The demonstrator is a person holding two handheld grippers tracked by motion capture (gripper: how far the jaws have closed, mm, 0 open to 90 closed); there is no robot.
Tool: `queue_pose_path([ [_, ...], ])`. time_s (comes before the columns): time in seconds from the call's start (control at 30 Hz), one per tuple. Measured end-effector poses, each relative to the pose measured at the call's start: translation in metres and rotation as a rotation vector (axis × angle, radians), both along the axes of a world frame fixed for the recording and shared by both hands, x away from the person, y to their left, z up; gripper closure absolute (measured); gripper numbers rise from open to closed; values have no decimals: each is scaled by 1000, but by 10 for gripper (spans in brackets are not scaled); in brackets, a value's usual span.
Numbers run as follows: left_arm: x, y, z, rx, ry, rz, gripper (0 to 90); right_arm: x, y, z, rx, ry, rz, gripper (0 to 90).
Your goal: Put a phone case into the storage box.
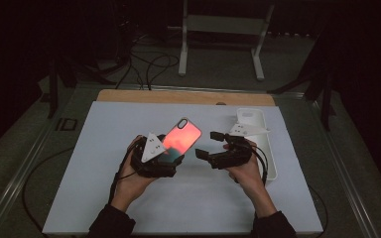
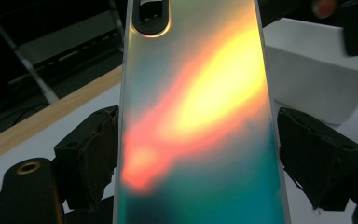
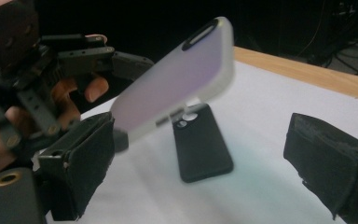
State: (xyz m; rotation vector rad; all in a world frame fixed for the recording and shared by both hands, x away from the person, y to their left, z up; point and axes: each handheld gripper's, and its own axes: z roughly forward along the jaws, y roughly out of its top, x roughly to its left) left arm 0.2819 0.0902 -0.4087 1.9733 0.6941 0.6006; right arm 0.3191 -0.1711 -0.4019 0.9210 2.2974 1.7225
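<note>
I've got the phone case up off the counter, just left of centre, pinched across its width in my left tool. In the left gripper view the pads sit at both long edges, close against them, the shiny back up. I hold it by its lower end, so the camera-hole end sticks out toward one o'clock, tilted up and free to get at. My right tool hangs at three o'clock of the case, spread wide with nothing between its pads, pointed at it, ready, I'd say, to take that free end. Below the case a black phone lies flat on the counter. The white tray waits at the far right, behind my right hand.
</note>
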Motion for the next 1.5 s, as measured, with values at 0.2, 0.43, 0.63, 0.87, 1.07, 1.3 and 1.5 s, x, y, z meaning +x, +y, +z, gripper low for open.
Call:
queue_pose_path([
  [0.2,-5,-11,-2,-15,-7,-31,169,1,9,2,25,31,22,213],
  [0.43,-9,-17,-3,-33,-10,-44,169,1,18,5,9,48,25,586],
  [0.63,-9,-20,-4,-20,-8,-43,170,-1,21,9,40,64,39,761],
  [0.87,-12,-25,-6,32,-57,6,209,-5,27,12,26,64,50,836],
  [1.07,-10,-19,-3,-6,-15,-2,174,-4,29,11,-33,23,19,869],
  [1.3,-5,-9,0,-55,26,-4,140,-3,23,15,-39,4,9,868],
  [1.5,-1,0,1,-62,69,5,40,-2,15,20,-33,-10,-1,867],
])
